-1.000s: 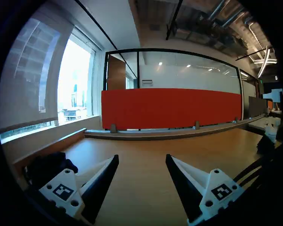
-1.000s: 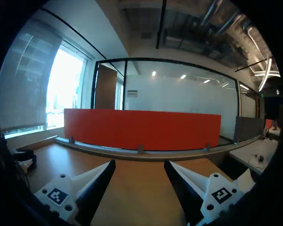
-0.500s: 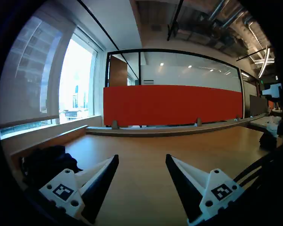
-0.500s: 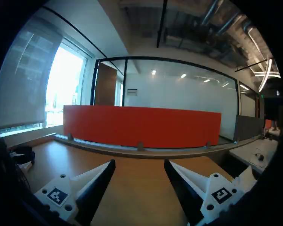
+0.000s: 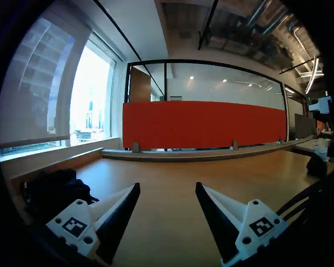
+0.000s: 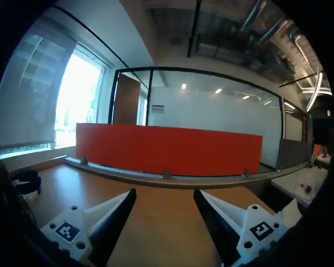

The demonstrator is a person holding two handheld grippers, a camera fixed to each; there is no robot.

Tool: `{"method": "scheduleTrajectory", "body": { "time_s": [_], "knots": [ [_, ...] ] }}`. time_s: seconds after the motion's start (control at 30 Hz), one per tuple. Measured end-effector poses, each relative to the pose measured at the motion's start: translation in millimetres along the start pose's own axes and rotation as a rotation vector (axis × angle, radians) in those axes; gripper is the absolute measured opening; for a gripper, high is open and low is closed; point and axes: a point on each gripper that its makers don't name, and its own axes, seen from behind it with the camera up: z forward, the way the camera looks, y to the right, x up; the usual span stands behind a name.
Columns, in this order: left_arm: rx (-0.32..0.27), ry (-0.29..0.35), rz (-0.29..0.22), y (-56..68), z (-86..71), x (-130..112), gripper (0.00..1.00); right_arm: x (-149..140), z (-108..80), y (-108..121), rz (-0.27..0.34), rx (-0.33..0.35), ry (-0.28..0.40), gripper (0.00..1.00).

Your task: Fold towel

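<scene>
I see a wooden counter point(image 5: 167, 178) running ahead to a red divider panel point(image 5: 202, 124) standing along its far edge. Behind the panel rises a glass partition wall point(image 5: 220, 84), and a bright window point(image 5: 89, 102) lies to the left. A black heap point(image 5: 51, 191) that I cannot make out sits by the window ledge. In the right gripper view, a white desk point(image 6: 300, 180) lies beyond the counter's right end, under bare ceiling pipes point(image 6: 256, 18).
</scene>
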Motion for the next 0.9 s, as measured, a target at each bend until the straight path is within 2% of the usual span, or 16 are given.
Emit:
{"method": "scheduleTrajectory", "body": {
  "time_s": [0.67,0.9],
  "knots": [
    [0.003,0.02,0.002,0.0,-2.0,2.5,0.92,3.3,-1.6,3.2,0.006,0.0,0.008,1.0],
    [0.003,0.02,0.003,0.1,-2.2,1.6,0.94,8.9,-4.6,11.8,0.018,-0.007,0.026,1.0]
  ]
}}
